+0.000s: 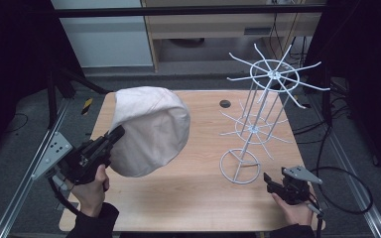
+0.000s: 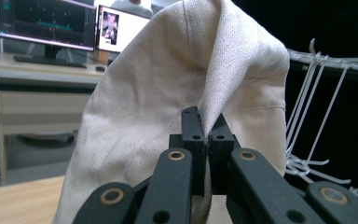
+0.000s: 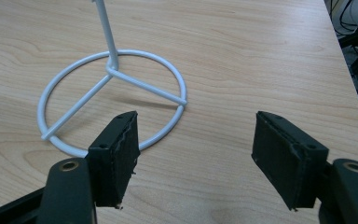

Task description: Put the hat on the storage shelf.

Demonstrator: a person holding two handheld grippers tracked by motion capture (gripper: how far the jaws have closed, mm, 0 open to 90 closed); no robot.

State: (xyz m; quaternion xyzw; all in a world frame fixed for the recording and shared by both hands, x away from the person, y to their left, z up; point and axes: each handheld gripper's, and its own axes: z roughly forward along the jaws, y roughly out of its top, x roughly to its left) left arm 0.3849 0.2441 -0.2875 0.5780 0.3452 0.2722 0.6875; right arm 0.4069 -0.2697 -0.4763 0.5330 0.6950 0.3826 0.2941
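The left gripper (image 1: 115,135) is clamped on a thin fold of the cream hat (image 1: 151,130), which could slip free; the right gripper (image 3: 196,158), jaws apart and empty, sits near the white wire rack's (image 1: 260,106) base, so the rack, probably light, could tip when the hat is hooked on.

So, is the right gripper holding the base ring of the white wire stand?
No, the right gripper has open jaws with nothing between them, near the stand's base ring.
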